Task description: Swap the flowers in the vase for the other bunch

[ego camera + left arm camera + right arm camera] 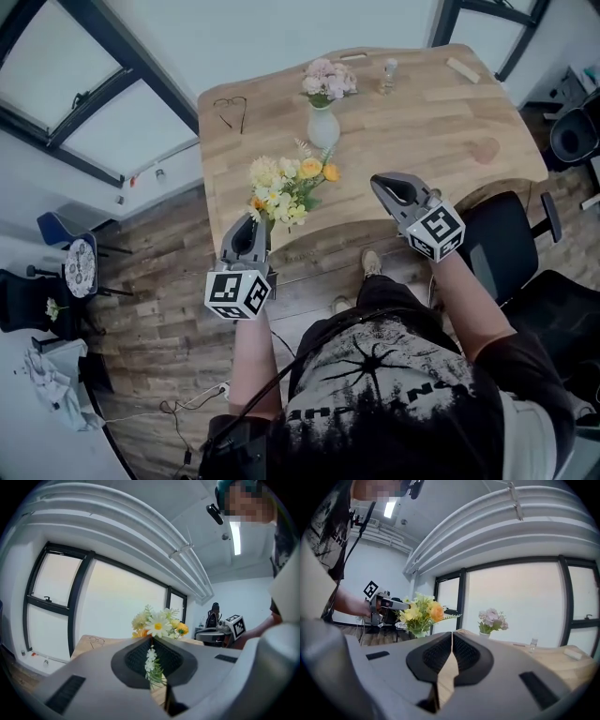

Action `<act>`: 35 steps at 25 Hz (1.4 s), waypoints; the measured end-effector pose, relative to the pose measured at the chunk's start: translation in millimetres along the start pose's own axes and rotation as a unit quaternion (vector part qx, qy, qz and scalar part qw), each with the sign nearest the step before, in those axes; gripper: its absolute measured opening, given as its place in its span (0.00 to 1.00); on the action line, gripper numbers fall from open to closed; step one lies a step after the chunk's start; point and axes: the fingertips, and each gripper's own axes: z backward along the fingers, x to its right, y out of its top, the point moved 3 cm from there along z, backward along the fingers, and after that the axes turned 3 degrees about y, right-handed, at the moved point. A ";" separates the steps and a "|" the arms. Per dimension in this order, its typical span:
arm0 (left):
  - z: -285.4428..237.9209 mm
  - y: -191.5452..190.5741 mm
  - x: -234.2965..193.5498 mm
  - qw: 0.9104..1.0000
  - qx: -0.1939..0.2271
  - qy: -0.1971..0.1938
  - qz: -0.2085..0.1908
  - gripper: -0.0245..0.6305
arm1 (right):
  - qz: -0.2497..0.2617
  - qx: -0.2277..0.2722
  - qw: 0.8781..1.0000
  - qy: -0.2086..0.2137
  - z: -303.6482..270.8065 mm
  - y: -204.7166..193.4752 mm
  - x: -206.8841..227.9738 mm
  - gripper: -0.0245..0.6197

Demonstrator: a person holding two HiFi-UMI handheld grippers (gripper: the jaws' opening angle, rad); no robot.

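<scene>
The table (441, 122) carries the vase (323, 128) of pink flowers (328, 81) at upper centre. Mid-frame, the left claw (251, 223) is clamped on the yellow bunch (286, 187), whose thin stems could slip. The right claw (377, 181), closed and empty, might topple the vase when pulling flowers.

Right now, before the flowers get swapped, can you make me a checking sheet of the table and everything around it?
Surface: wooden table with a curved near edge.
Job's things: pink flowers stand in the white vase; the yellow bunch is held over the table's near edge.
Clutter: glasses, a small clear bottle and a pale block, all towards the far side.
Tools: left tool shut on the yellow bunch's stems; right tool shut, nothing in it.
Cables: thin cable lying on the floor.
Surroundings: wood floor, black chair, big windows.
</scene>
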 end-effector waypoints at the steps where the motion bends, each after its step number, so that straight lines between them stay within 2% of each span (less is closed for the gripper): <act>1: 1.4 -0.3 0.9 1.000 0.000 -0.002 0.000 0.07 | 0.002 0.000 1.000 -0.002 2.2 0.9 -1.3 0.07; 19: 9.2 -6.2 2.9 1.000 -0.010 0.001 0.002 0.07 | -0.001 0.008 1.000 -0.004 -1.8 12.1 -9.0 0.06; 35: 14.5 -17.2 12.7 1.000 -0.023 -0.005 0.003 0.07 | -0.026 0.013 1.000 -0.011 1.5 4.2 -9.5 0.06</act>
